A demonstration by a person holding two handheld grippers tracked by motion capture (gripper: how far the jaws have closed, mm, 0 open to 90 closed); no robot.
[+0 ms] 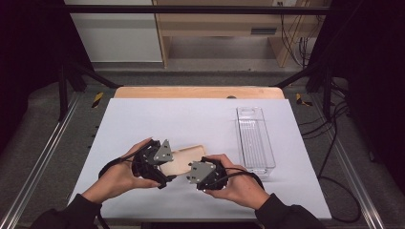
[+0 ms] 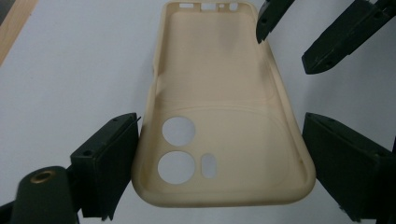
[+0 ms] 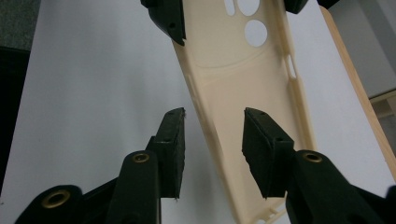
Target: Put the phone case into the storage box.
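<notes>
A beige soft phone case (image 1: 184,160) is held between my two grippers over the white mat, hollow side toward the cameras. My left gripper (image 1: 155,162) spans its width at the camera-hole end. In the left gripper view both black jaws of the left gripper (image 2: 223,125) press against the side walls of the case (image 2: 219,84). My right gripper (image 1: 205,174) is at the opposite end. In the right gripper view the right gripper (image 3: 212,119) is open and straddles one side wall of the case (image 3: 243,79), with a gap on each side.
A clear plastic bin (image 1: 255,143) stands lengthwise at the right of the white mat (image 1: 167,119). A wooden table edge (image 1: 198,92) shows behind the mat. Black frame bars and cables run along both sides.
</notes>
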